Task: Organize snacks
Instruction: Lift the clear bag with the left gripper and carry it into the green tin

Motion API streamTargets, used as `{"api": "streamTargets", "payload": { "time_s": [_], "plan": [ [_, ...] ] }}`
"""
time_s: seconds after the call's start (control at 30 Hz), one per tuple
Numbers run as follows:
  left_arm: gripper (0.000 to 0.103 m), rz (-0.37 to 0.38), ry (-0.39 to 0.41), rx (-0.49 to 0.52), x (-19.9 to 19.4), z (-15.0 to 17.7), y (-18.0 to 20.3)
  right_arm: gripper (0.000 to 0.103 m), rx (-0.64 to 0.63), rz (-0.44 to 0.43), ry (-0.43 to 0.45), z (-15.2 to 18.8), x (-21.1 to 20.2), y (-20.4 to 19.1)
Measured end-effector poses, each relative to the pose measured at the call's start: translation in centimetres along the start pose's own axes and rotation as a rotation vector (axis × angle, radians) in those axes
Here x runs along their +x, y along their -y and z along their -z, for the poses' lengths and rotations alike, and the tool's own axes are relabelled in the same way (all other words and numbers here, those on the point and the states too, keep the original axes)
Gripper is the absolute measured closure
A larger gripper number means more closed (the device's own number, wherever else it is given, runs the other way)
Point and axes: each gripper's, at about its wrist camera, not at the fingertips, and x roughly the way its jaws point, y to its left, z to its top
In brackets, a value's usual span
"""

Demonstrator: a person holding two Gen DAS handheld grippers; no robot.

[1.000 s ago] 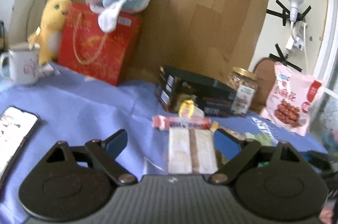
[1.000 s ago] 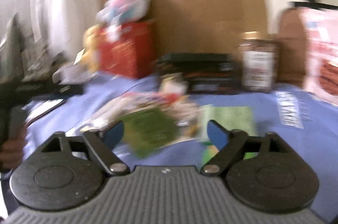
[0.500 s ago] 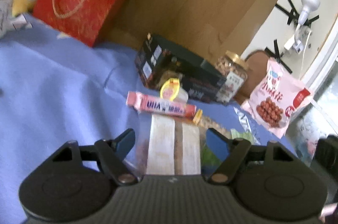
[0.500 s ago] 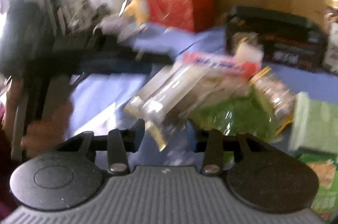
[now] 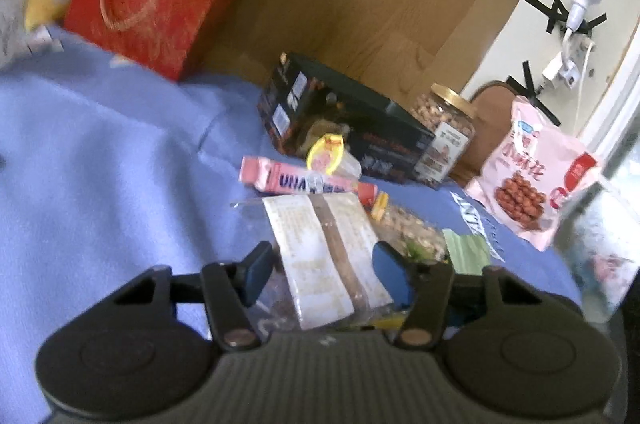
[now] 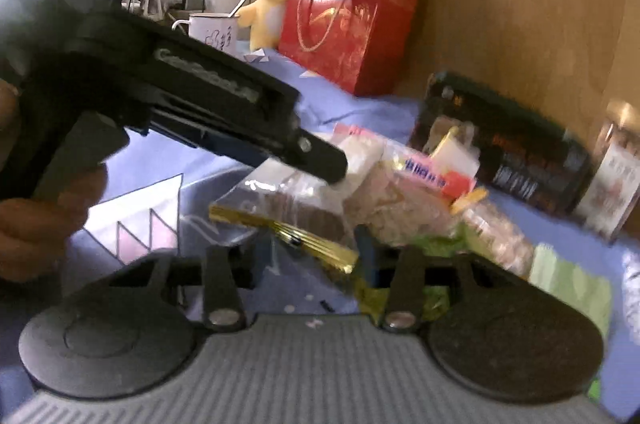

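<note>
Right now both tools are closing in on the same heap of snacks, so the job is to grab one packet cleanly. Nearest, the left gripper (image 5: 324,274) has its jaws closing around the clear packet with the pale label (image 5: 324,256), which lies between the blue pads; whether they already pinch it I cannot tell, though they look just short of it. It should go on closing squarely across the packet's width, not on the loose film. The right gripper (image 6: 312,256) is closing too, with the gold-edged end of a clear bag (image 6: 288,228) between its jaws, apparently not yet pressed. I'd say it should bite behind that sealed edge, where the film won't slip. At 12 o'clock from the left tool lies the pink wafer stick (image 5: 296,180), then the yellow-lidded cup (image 5: 326,154) and the dark box (image 5: 340,120) at 1 o'clock. Lifting slowly would keep the neighbours from dragging along.
</note>
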Motion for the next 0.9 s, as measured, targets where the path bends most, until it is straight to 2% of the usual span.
{"api": "streamTargets", "payload": {
  "time_s": [0.07, 0.17, 0.3, 0.4, 0.47, 0.7, 0.8, 0.9],
  "plan": [
    [0.048, -0.014, 0.028, 0.028, -0.5, -0.5, 1.1, 0.07, 0.02, -0.001, 0.023, 0.1, -0.7, 0.7],
    [0.048, -0.002, 0.079, 0.067, -1.3, -2.1, 2.8, 0.07, 0.051, 0.028, 0.087, -0.6, -2.0, 1.5],
    [0.05, 0.021, 0.157, 0.131, -1.5, -5.1, 5.4, 0.07, 0.026, 0.098, 0.173, -2.4, -3.2, 2.5],
    [0.05, 0.056, 0.211, 0.155, -0.8, -7.3, 6.7, 0.073, 0.01, 0.149, 0.201, -3.5, -3.0, 3.7],
    [0.051, 0.073, 0.233, 0.178, 0.0, -8.2, 7.6, 0.078, 0.031, 0.166, 0.208, -3.8, -2.4, 4.7],
    [0.057, 0.101, 0.184, 0.182, 4.2, -10.2, 8.6, 0.079, 0.081, 0.279, 0.205, -4.1, -0.4, 7.9],
    [0.06, 0.154, 0.146, 0.163, 5.2, -9.7, 8.2, 0.081, 0.115, 0.272, 0.186, -3.5, 0.0, 8.7],
    [0.06, 0.134, 0.114, 0.195, 6.6, -9.2, 9.0, 0.081, 0.086, 0.304, 0.162, -3.2, 1.2, 8.3]
  ]
}}
